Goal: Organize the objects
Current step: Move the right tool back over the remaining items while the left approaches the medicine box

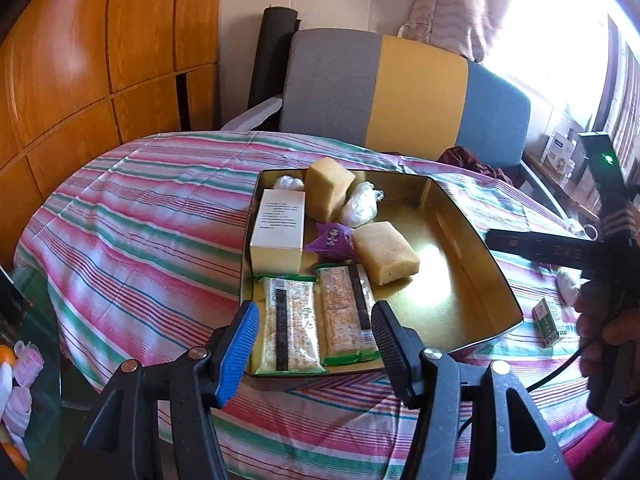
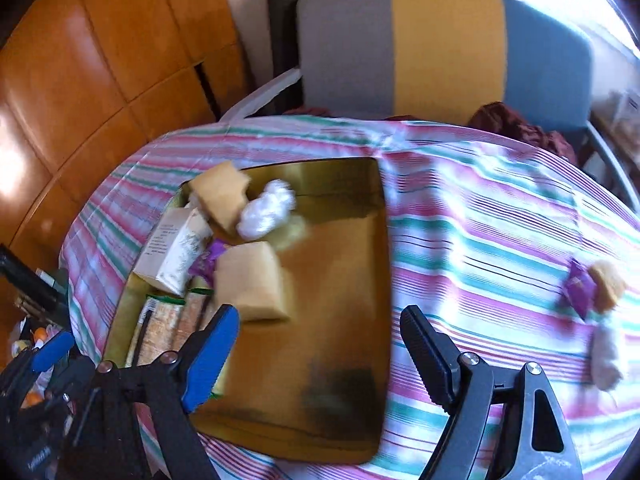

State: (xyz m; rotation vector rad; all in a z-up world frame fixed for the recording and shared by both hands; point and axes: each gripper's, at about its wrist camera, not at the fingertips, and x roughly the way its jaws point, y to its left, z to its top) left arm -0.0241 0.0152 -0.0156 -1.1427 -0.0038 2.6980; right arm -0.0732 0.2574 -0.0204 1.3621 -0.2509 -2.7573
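Now the job looks partly done: the gold tin (image 1: 472, 240) on the desk (image 1: 132, 216) already holds a white box (image 1: 280, 224), two yellow sponge-like blocks (image 1: 386, 252), two long cracker packs (image 1: 290, 328), a purple sachet (image 1: 332, 238) and crumpled white plastic wads (image 1: 360, 204), all crowded to its left half. Both grippers are spread and hold nothing: the left gripper (image 1: 316, 344) hangs over the tin's near edge, the right gripper (image 2: 316, 356) over its bare right half.

Loose items lie well apart on the striped cloth to the right: a purple packet (image 2: 580, 290) touching a small yellow block (image 2: 608, 284), a white wad (image 2: 606, 354) just below, and a small green carton (image 1: 548, 320) beside the tin.

My judgement: swing the right gripper to that cluster and take one piece at a time. Sponge and plastic will squash, so pinch lightly; foil may slip. The cloth wrinkles easily, so lift clear rather than drag.
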